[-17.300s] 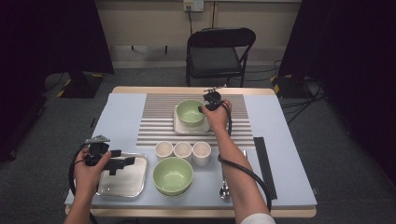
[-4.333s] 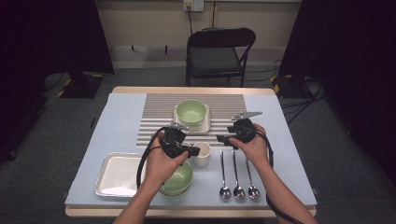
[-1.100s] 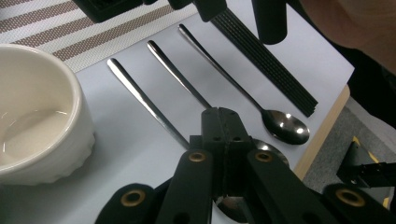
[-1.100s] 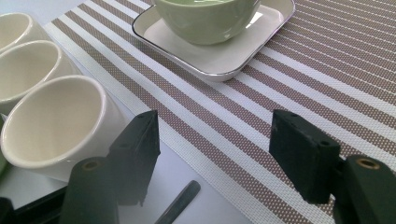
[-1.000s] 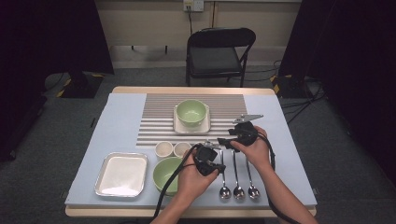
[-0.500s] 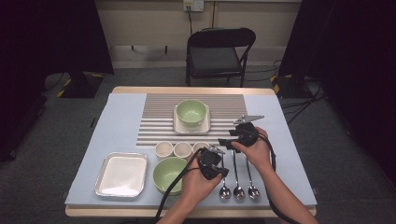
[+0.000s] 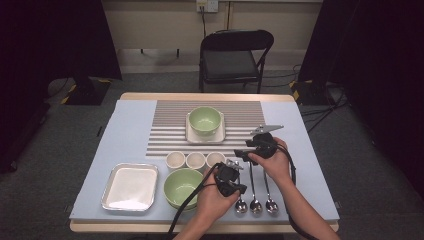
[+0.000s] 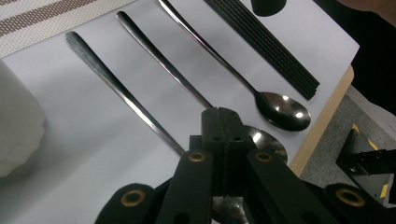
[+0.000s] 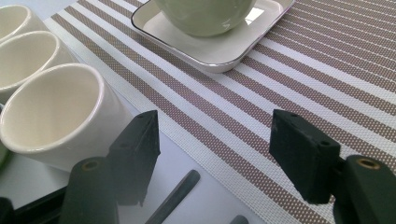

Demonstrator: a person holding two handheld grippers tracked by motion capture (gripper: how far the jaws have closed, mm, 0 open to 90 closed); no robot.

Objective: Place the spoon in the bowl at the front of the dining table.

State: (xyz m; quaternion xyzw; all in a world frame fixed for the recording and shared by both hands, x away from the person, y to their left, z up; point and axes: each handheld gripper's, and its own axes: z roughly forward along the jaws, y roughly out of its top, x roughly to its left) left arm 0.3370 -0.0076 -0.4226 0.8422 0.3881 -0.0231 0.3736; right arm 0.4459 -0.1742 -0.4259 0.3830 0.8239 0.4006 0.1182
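Three steel spoons (image 7: 255, 204) lie side by side near the table's front edge, handles pointing away. My left gripper (image 7: 239, 189) hovers over the leftmost one. In the left gripper view its jaws (image 8: 223, 140) are pressed together with nothing between them, just above the spoons (image 8: 282, 109). My right gripper (image 7: 247, 151) sits at the far ends of the spoon handles. It is open (image 9: 217, 149), with a spoon handle tip (image 9: 177, 191) on the table below the gap. It faces the white cups (image 9: 56, 112).
Three white cups (image 7: 195, 160) stand in a row behind a green bowl (image 7: 183, 186). A steel tray (image 7: 130, 186) lies front left. Another green bowl (image 7: 205, 120) sits on a square plate (image 9: 224, 51) on the striped mat (image 7: 165, 130). Black chopsticks (image 8: 266, 51) lie right of the spoons.
My left gripper has slid a little to the right and nearer, from beside the green bowl to over the spoons. The right gripper has kept still.
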